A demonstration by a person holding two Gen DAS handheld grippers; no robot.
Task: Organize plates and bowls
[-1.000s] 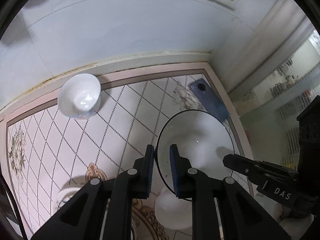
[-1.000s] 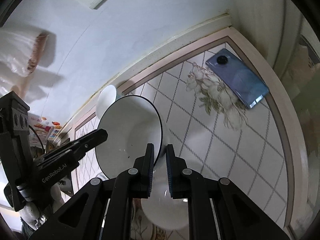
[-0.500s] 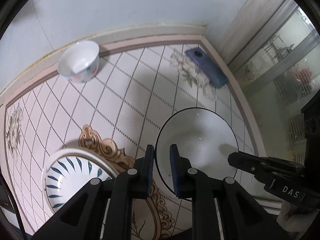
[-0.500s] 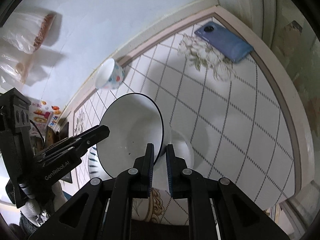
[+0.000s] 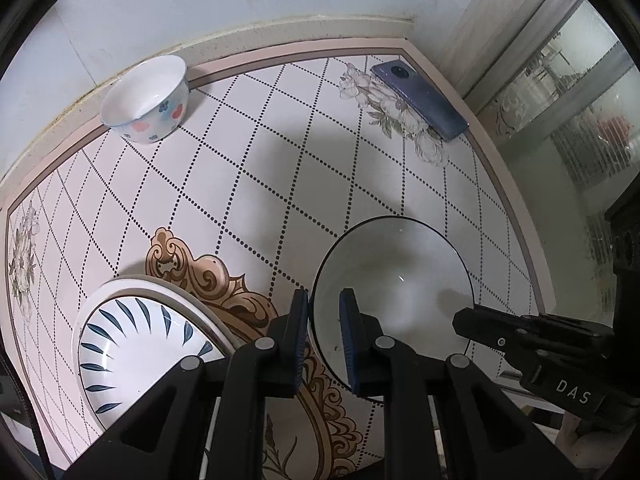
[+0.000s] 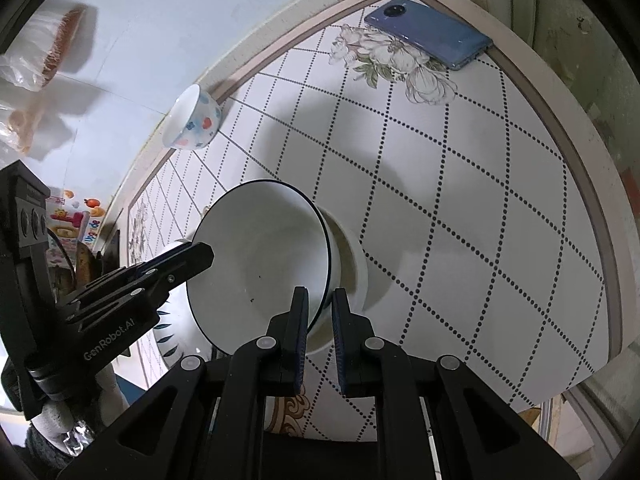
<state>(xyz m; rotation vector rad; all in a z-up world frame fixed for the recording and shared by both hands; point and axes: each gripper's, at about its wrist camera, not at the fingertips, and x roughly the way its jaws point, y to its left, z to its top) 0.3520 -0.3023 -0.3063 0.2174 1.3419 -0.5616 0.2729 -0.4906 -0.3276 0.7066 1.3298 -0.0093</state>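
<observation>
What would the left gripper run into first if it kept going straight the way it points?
The left gripper is already clamped on the rim of the black-rimmed bowl, so that bowl leads. Beyond it the line probably meets bare tabletop; depth is unclear.

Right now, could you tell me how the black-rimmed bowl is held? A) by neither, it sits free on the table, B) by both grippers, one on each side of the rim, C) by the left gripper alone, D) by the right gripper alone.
B: the left gripper pinches one side of the bowl's rim, and the right gripper pinches the opposite side.
</observation>
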